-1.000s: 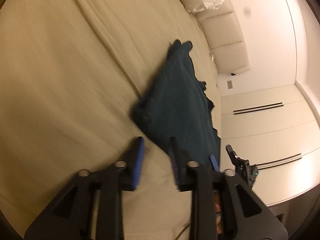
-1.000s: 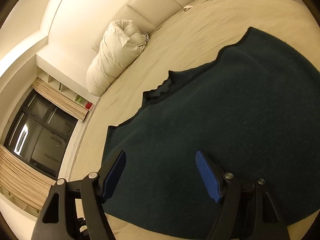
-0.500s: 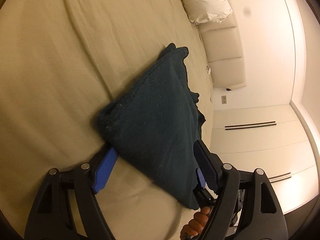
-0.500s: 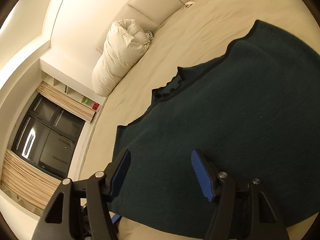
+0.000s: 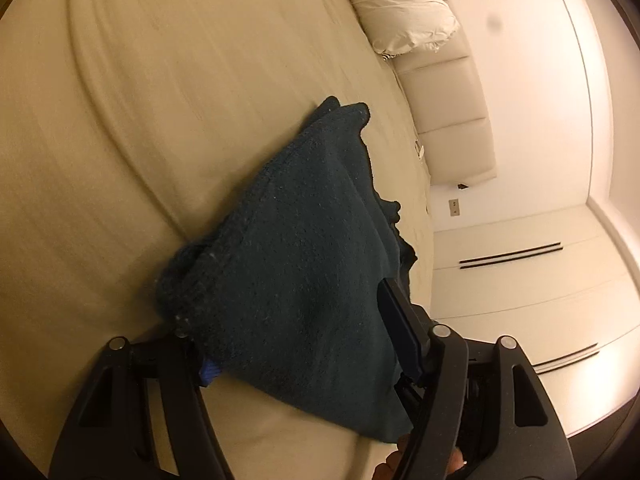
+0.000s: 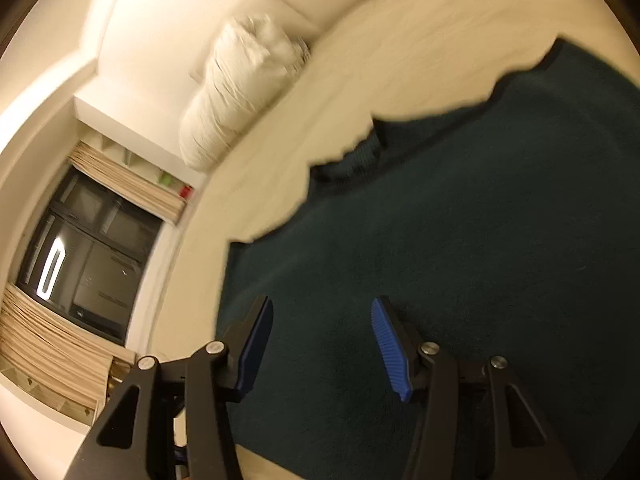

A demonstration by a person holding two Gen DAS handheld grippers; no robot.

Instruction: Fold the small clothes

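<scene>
Closest to me on the left side, my left gripper (image 5: 304, 344) has a bunched fold of the dark green cloth (image 5: 296, 264) between its jaws, and the jaws are closing on it; the cloth drapes over the left blue pad and hides most of it, so I cannot tell if the pads are pressing yet. A bit of a hand (image 5: 400, 466) peeks out under that gripper. On the right side, my right gripper (image 6: 320, 344) hangs over the flat part of the same cloth (image 6: 460, 280). Its jaws are about half open and closing, with cloth seen under the gap but nothing pinched between the blue pads (image 6: 390, 346). The cloth lies on the bed (image 5: 140, 120), spread wide on one side and humped up on the other, with a wavy edge on the far side. The bed has a tan sheet with soft creases. Farther off sits a white pillow (image 6: 240, 92) by the padded headboard (image 5: 452, 120). Past that I see a dark window (image 6: 80, 256) with a tan blind, and a small green thing and a red thing on a shelf. The right view is blurry. I see no words or labels I can read anywhere.
</scene>
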